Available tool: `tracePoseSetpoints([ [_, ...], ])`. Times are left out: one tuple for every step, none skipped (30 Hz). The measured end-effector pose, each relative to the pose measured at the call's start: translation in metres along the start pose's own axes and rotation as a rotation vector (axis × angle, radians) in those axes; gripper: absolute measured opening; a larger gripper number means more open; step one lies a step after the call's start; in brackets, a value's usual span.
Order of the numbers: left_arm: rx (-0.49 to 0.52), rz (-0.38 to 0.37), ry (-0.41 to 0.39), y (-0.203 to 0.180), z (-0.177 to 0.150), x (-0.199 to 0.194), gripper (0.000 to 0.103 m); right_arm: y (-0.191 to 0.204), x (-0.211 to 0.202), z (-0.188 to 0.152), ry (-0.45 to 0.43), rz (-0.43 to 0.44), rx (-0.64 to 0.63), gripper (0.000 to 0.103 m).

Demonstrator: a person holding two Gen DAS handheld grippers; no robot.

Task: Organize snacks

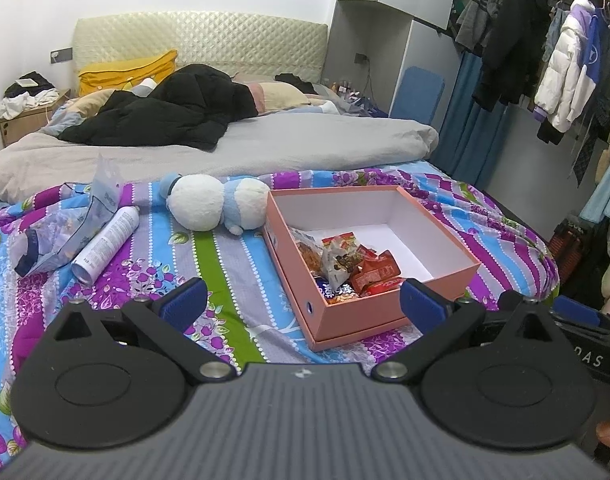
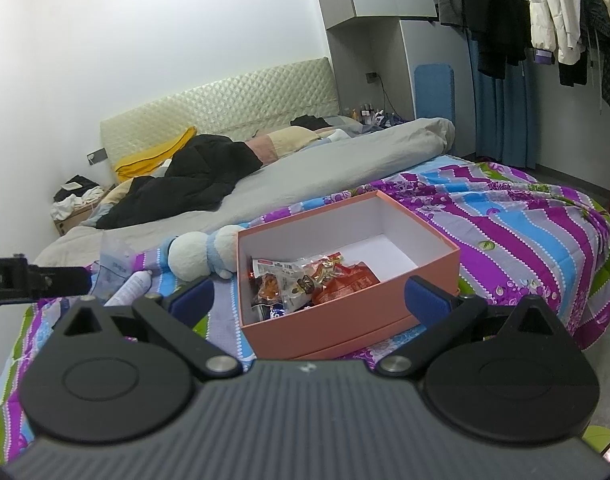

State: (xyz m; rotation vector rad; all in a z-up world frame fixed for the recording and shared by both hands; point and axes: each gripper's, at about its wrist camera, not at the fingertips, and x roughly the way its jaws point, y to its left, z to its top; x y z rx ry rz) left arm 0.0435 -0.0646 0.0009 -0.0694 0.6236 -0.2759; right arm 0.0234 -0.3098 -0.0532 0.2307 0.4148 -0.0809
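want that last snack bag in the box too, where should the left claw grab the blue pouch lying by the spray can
Grip the blue pouch at its upright top flap, which sticks up above the striped bedspread. Bring the open left claw in from the near side, jaws across the thin flap. The white spray can lies against its right side, so avoid that side.

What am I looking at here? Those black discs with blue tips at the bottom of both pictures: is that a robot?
No robot: a person holds one gripping tool in each hand, each carrying a camera that looks along its two fingers. One picture comes from the left tool, the other from the right tool. Both are open and hold nothing. Ahead, on a striped bedspread, sits a pink box with snack packets in its near end. Beside it lie a plush toy, a white spray can and a clear bag.
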Motion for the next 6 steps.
tracePoseSetpoints([
  [-0.002, -0.001, -0.002, 0.0002, -0.0002, -0.0002, 0.103, 0.0001, 0.0001, -0.0001, 0.001, 0.000, -0.001, 0.103],
  [-0.003, -0.001, -0.002, 0.0006, -0.0005, -0.0007, 0.103, -0.0001, 0.0000, -0.0001, 0.001, 0.000, 0.000, 0.103],
  [-0.002, 0.000, -0.002, 0.0008, -0.0006, -0.0008, 0.103, -0.0002, 0.0000, -0.0001, 0.000, 0.002, 0.000, 0.103],
  [-0.003, 0.000, -0.002, 0.0009, -0.0007, -0.0008, 0.103, 0.0001, 0.0000, -0.0001, 0.001, 0.005, 0.001, 0.103],
  [-0.004, 0.001, -0.002, 0.0011, -0.0009, -0.0009, 0.103, 0.0005, -0.0001, 0.0002, 0.001, 0.006, 0.001, 0.103],
  [-0.005, 0.001, -0.002, 0.0009, -0.0008, -0.0018, 0.103, 0.0008, -0.0003, 0.0000, 0.000, 0.006, 0.000, 0.103],
])
